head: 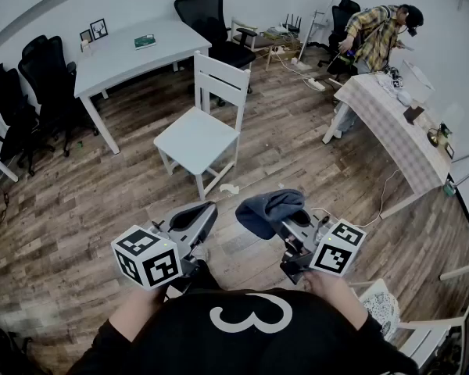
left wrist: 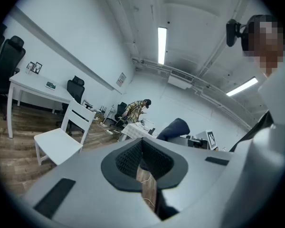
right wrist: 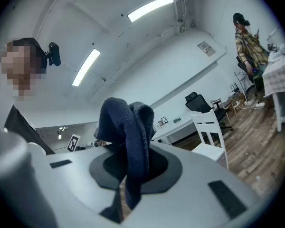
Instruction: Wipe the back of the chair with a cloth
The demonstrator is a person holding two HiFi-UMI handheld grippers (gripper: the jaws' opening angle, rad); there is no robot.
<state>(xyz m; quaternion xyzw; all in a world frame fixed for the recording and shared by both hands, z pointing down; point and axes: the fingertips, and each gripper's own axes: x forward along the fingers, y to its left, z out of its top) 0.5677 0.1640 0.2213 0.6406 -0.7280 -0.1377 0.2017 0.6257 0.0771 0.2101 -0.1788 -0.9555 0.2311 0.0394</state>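
Observation:
The white wooden chair [head: 199, 135] stands on the wood floor ahead of me, its slatted back [head: 221, 80] on the far side. My right gripper [head: 284, 217] is held low in front of my chest, well short of the chair, shut on a dark blue cloth [head: 267, 209] that bunches over its tips. In the right gripper view the cloth [right wrist: 126, 127] drapes between the jaws of the right gripper [right wrist: 133, 167], and the chair [right wrist: 211, 137] is far off at the right. My left gripper [head: 194, 219] is beside it, shut and empty. Past the left gripper [left wrist: 142, 158] the chair [left wrist: 61, 137] is at the left.
A white desk [head: 133, 53] with black office chairs [head: 211, 18] stands behind the chair. A person [head: 375, 33] bends beside a table with a checked cover [head: 391, 123] at the right. Cables [head: 313, 80] trail on the floor. Another white chair [head: 391, 311] is at my lower right.

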